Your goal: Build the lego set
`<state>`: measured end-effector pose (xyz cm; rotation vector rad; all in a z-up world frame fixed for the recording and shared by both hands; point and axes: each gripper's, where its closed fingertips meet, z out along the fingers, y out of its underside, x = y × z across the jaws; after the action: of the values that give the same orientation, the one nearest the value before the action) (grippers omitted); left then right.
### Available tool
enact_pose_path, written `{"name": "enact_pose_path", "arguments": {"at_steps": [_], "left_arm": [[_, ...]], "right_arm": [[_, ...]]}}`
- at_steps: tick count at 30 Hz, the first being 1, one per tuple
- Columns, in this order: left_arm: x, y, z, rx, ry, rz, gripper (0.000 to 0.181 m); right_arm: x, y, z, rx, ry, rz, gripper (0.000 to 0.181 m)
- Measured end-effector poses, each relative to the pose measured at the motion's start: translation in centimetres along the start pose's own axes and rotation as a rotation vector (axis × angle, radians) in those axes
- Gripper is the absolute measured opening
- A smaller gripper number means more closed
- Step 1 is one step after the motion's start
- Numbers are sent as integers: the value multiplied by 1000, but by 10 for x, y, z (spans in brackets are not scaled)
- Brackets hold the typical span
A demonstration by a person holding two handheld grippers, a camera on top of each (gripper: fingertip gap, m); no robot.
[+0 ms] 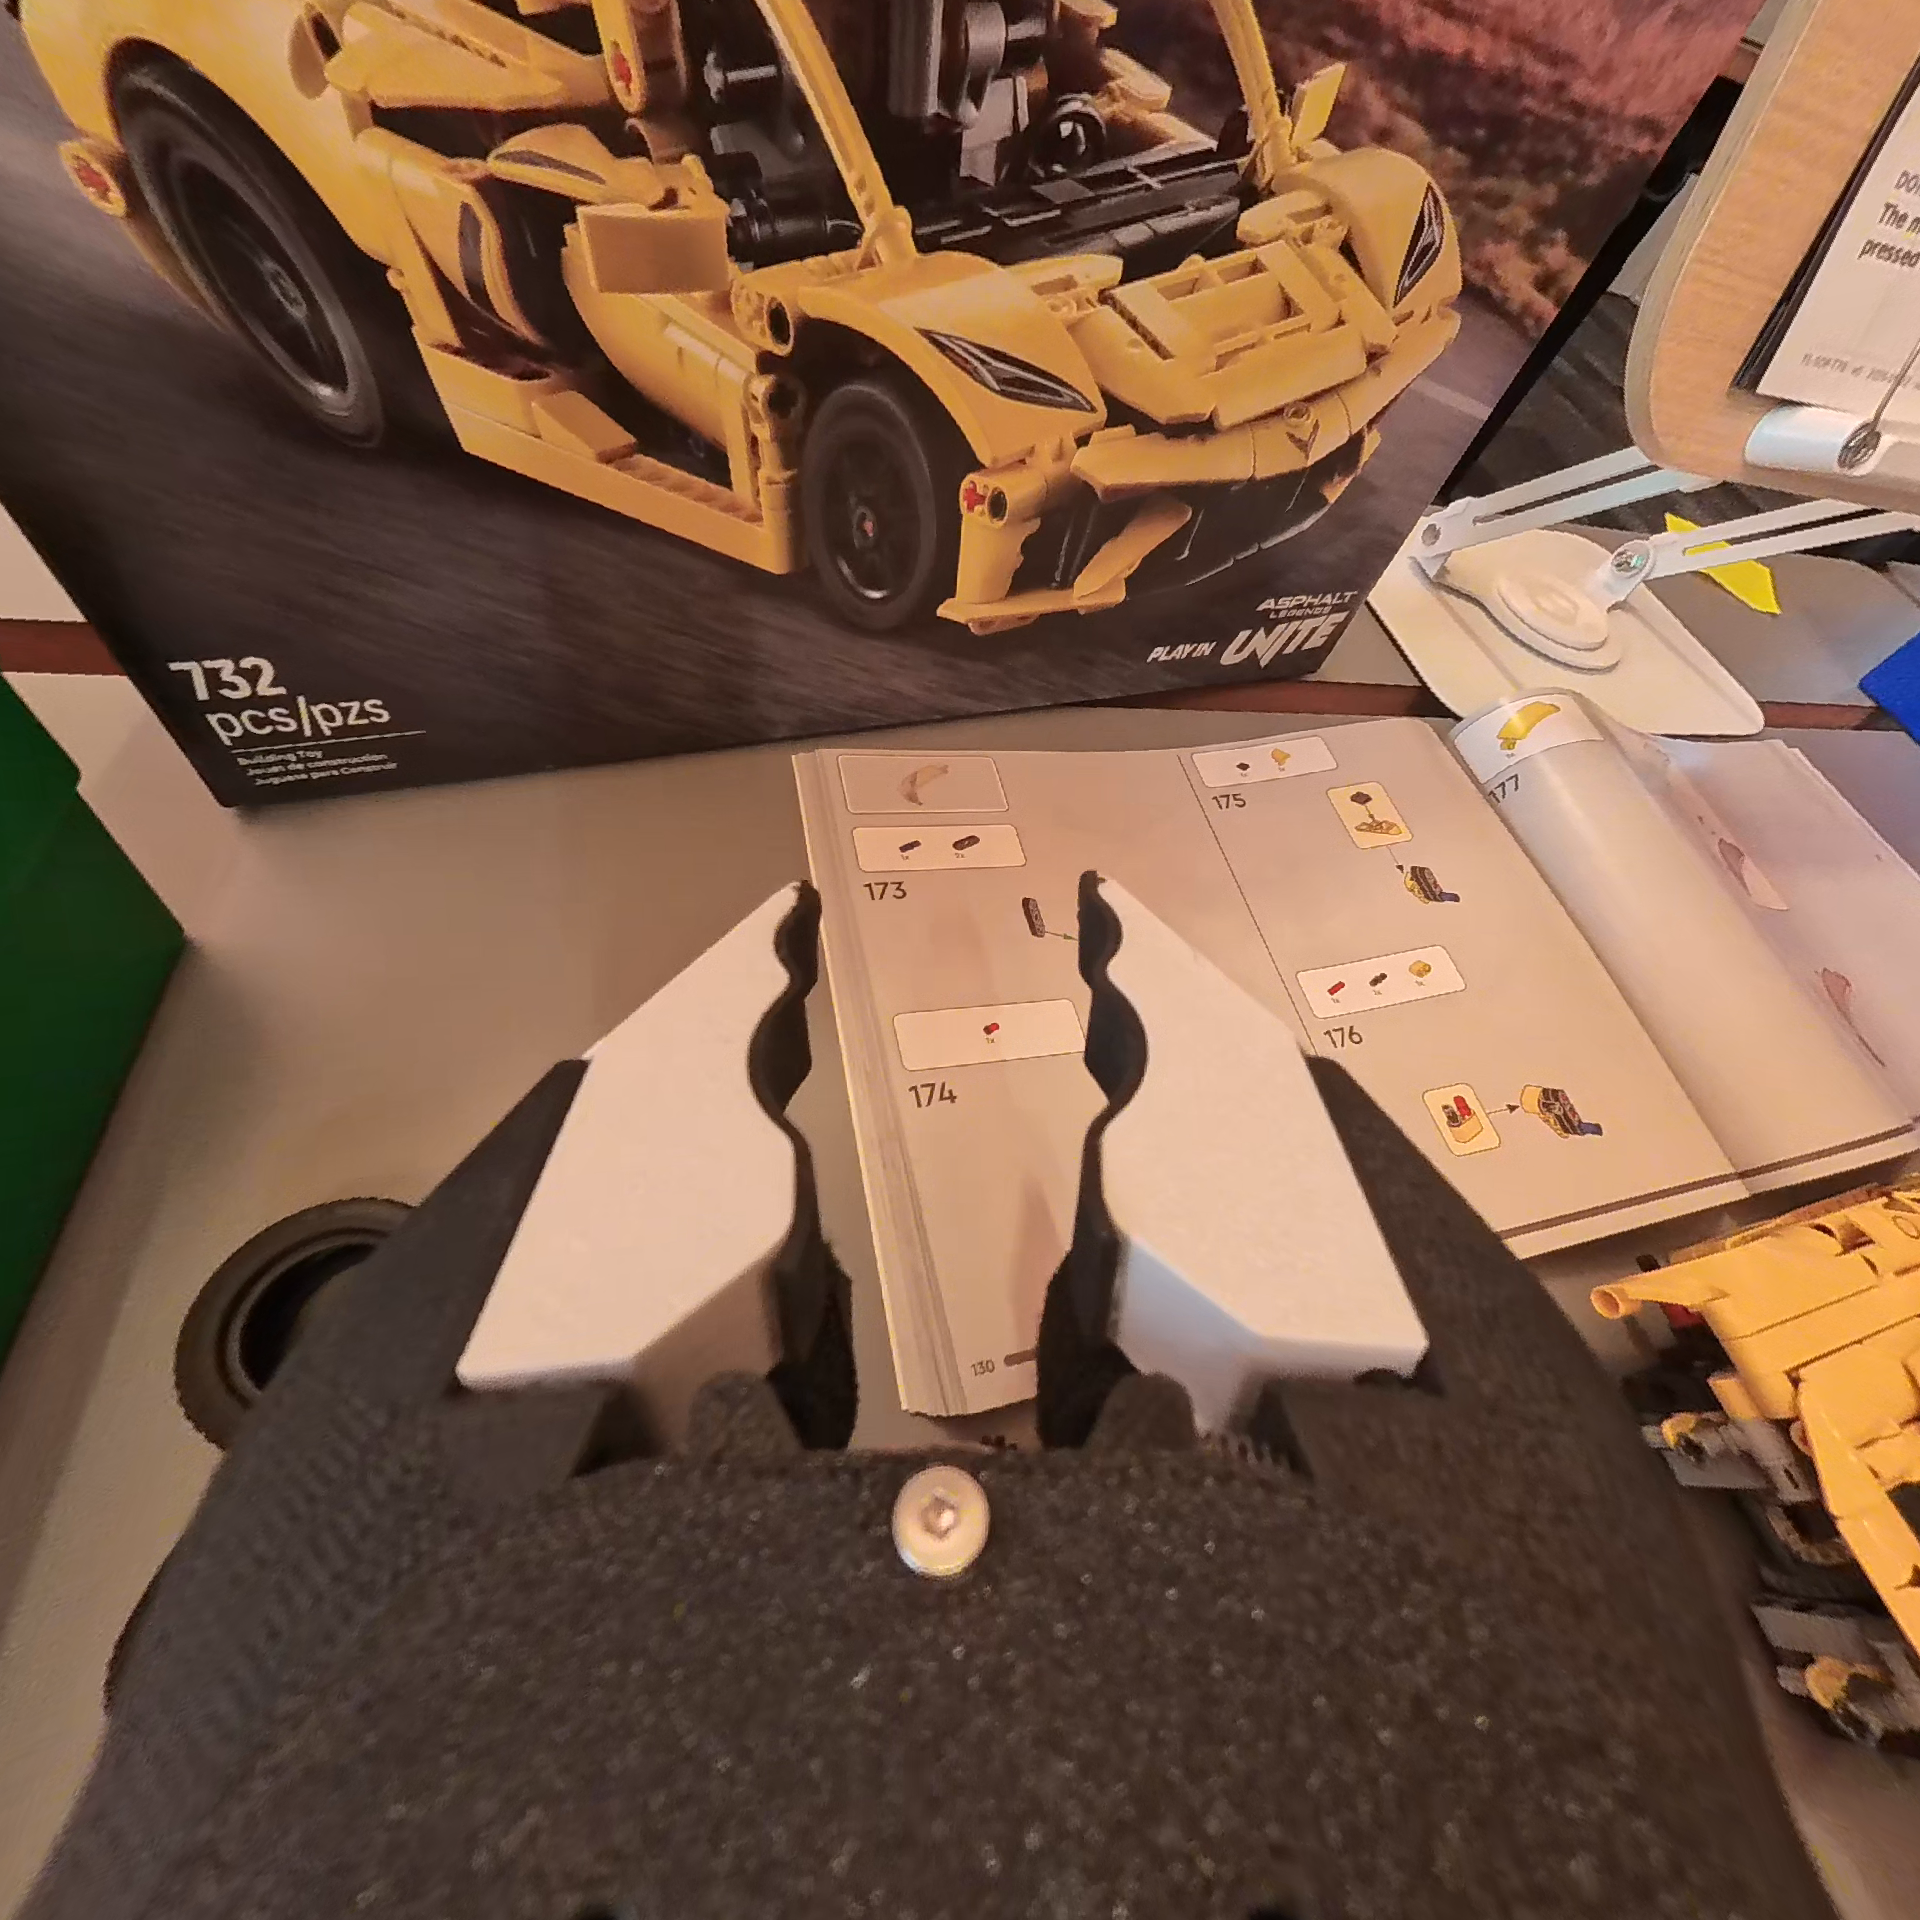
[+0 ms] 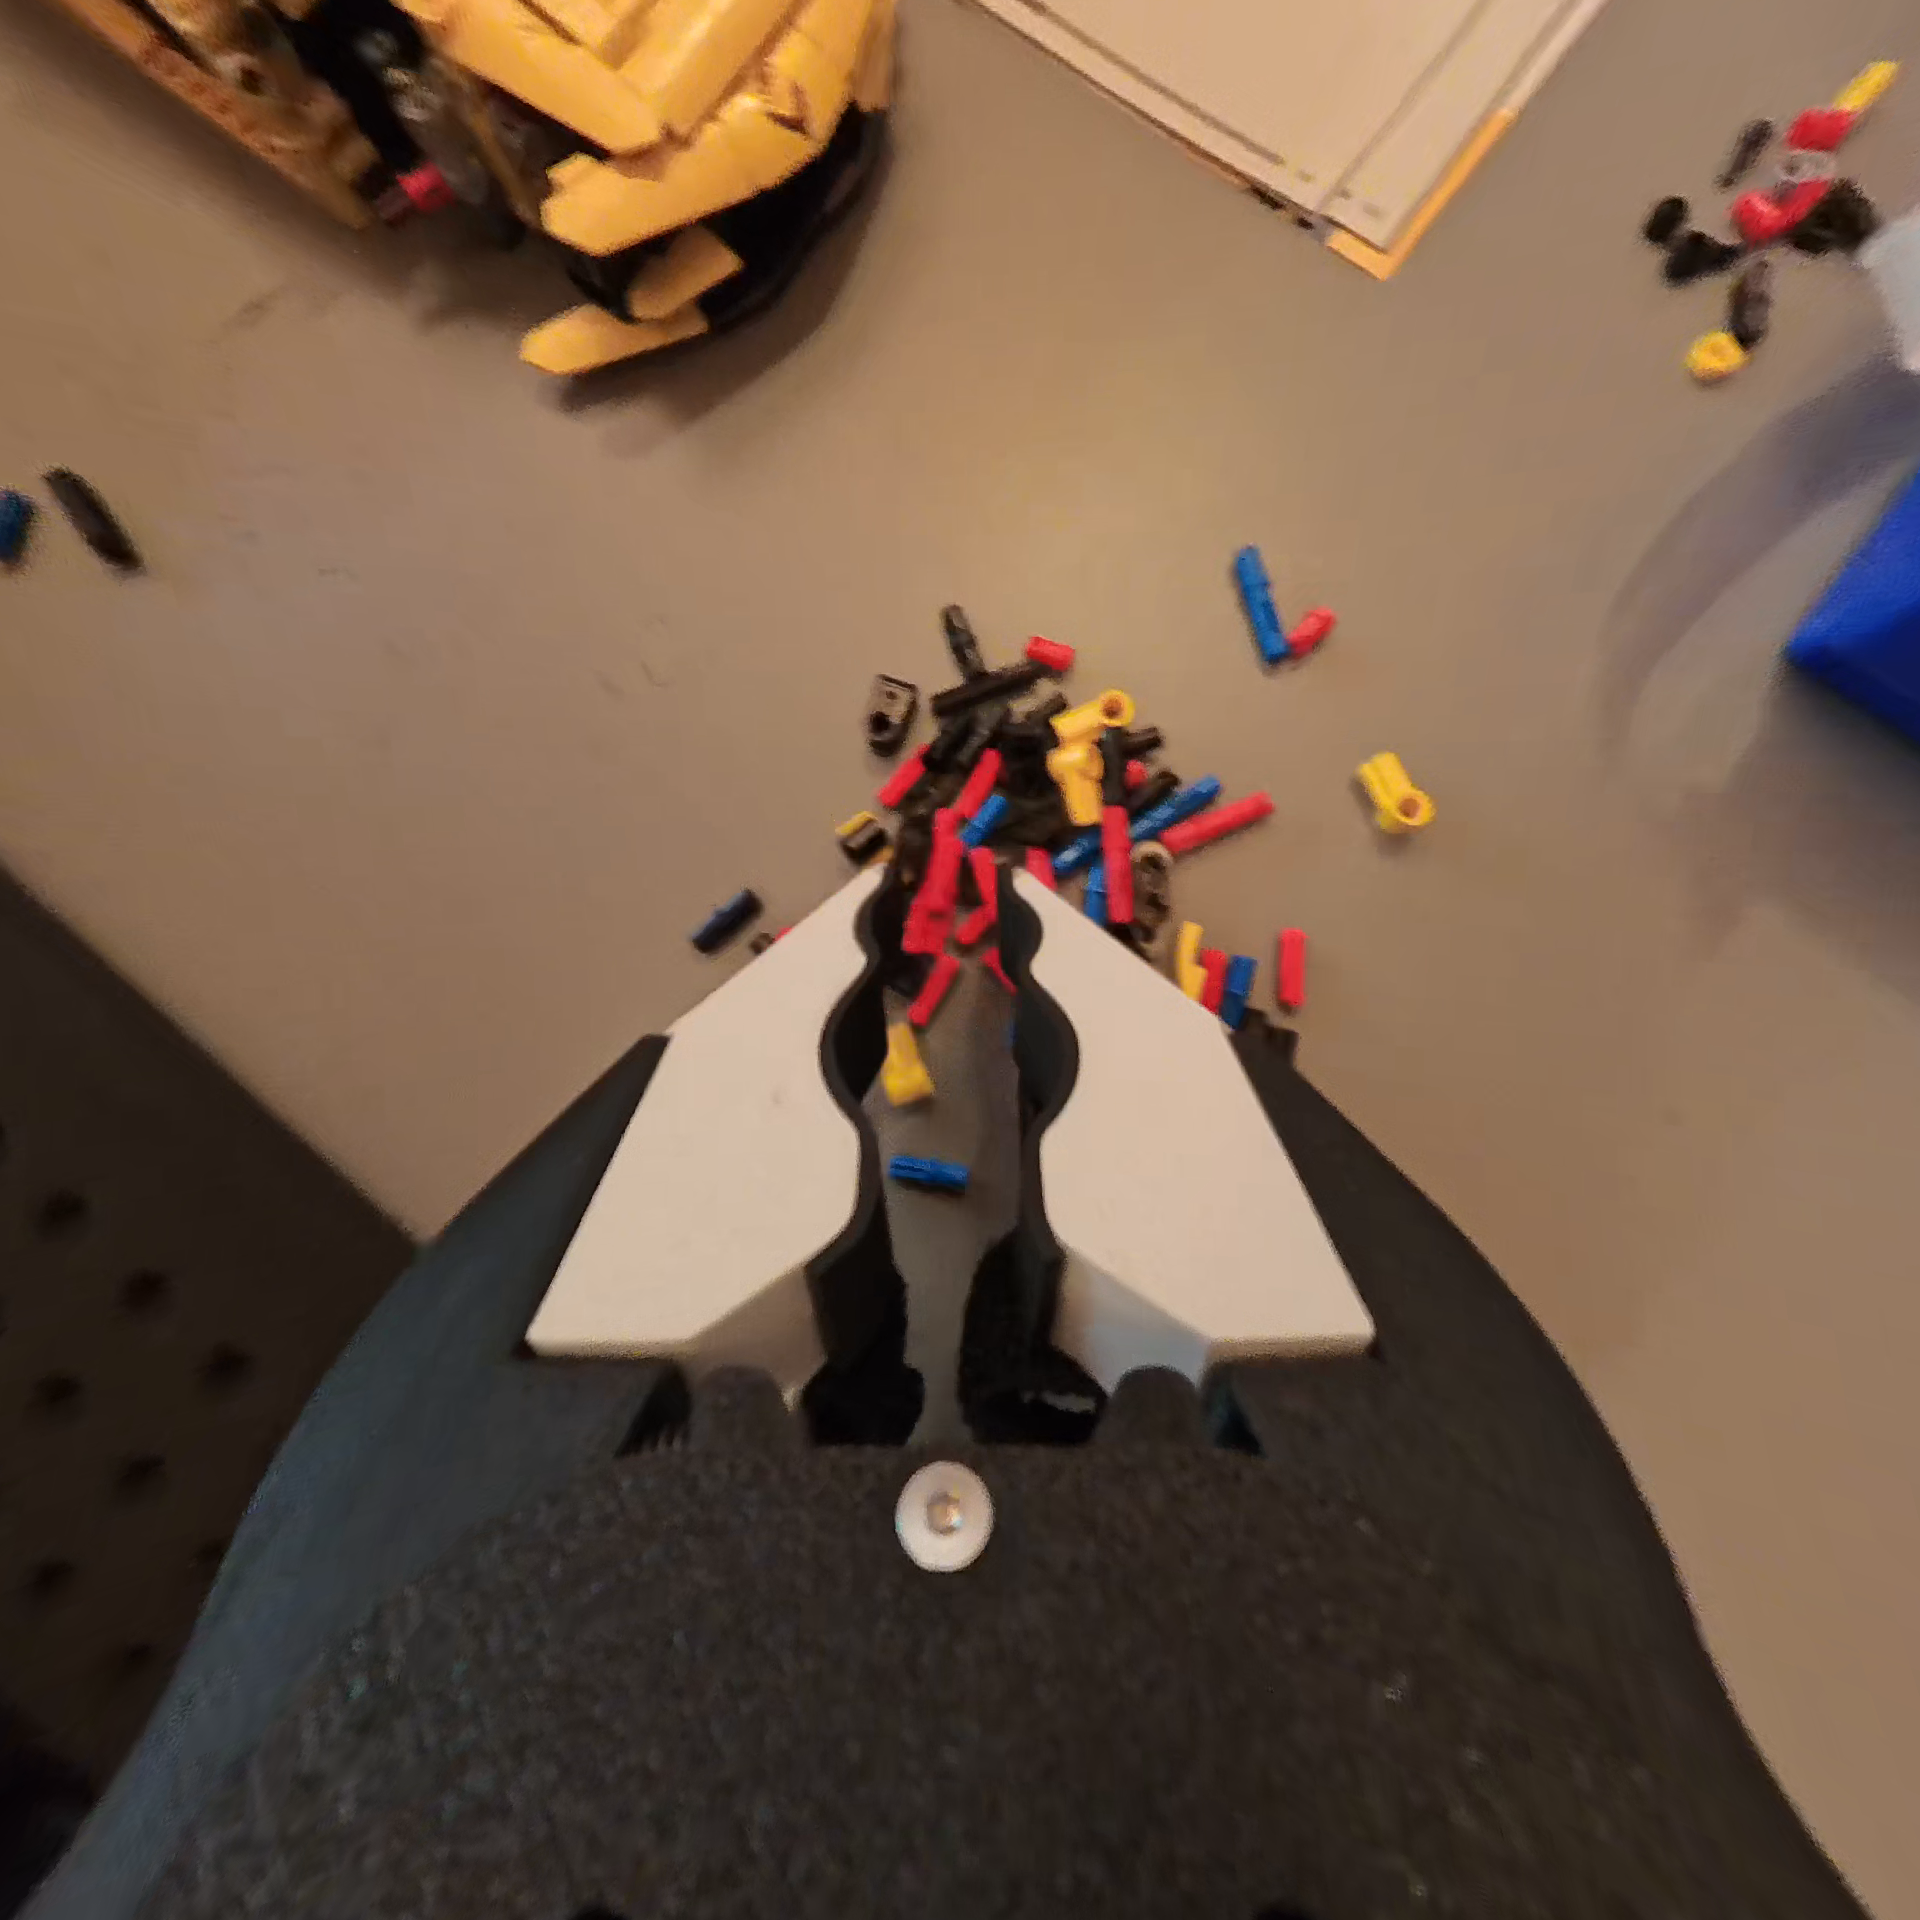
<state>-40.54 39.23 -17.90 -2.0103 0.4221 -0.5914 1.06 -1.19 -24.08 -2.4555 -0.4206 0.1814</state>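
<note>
While the right gripper (image 2: pixel 943 894) hovers spread over the heap of small pins (image 2: pixel 1039 790), pick one red pin at the edge (the heap is tangled). The left gripper (image 1: pixel 943 899), spread and empty, waits above the booklet (image 1: pixel 1195 966); the yellow car (image 2: pixel 623 135) sits beyond.

Print marks the box (image 1: pixel 623 644), booklet (image 1: pixel 1299 935) pages and clipped sheet (image 1: pixel 1860 239)

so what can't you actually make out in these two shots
- Left wrist view: the yellow car model is cut off by the right edge; the black tyre is partly hidden behind the left gripper.
- Right wrist view: the pile of small pins is blurred, and whether the right gripper is pinching a pin can't be told.
</note>
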Motion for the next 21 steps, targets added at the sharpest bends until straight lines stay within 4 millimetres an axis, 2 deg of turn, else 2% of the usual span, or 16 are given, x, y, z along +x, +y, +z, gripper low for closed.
{"name": "enact_pose_path", "arguments": {"at_steps": [5, 9, 12, 18, 21], "left_arm": [[0, 0, 0, 2, 0, -3, 50], [-1, -1, 0, 5, -1, -5, 50], [0, -1, 0, 3, -1, -3, 50], [0, -1, -1, 5, 0, -2, 50], [0, -1, -1, 4, 2, -3, 50]], "right_arm": [[-13, 6, 0, -35, -85, -5, 16], [-30, 3, -1, -14, -192, 44, 21], [-28, 4, 4, -24, -145, 3, 22], [-22, -11, 13, 15, -106, 33, 23], [-16, -3, 14, -43, -82, 26, 23]]}}
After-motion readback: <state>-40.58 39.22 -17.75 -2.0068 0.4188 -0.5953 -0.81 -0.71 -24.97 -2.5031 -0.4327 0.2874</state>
